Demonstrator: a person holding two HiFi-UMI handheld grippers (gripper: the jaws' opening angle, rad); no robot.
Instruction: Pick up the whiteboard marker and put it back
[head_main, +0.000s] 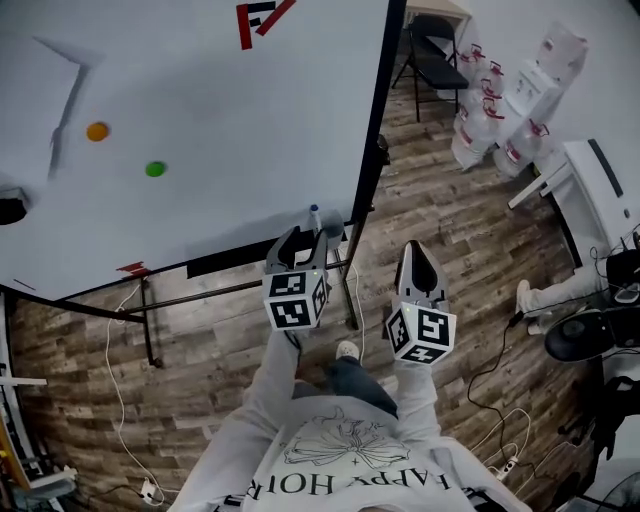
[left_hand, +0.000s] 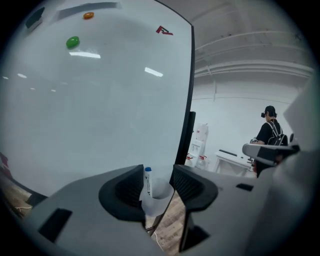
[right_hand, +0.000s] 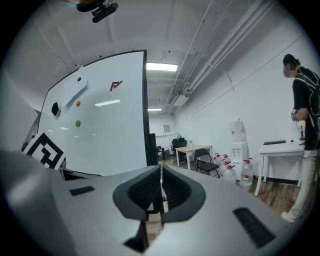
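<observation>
The whiteboard marker (left_hand: 147, 178) is standing cap-up in a translucent cup (left_hand: 156, 199) at the whiteboard's (left_hand: 100, 100) lower corner, seemingly just ahead of the left hand-held gripper (left_hand: 157, 172), whose jaws are gaping wide. Closing off-centre is risking pinching the cup's rim and tipping it. The right hand-held gripper (right_hand: 160, 171) is hanging closed and empty.

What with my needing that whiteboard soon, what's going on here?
A person holds a gripper in each hand at the whiteboard. The left gripper, jaws open and empty, points at a blue-capped whiteboard marker standing in a translucent cup at the board's lower corner; not gripped yet. The right gripper is shut on nothing.
</observation>
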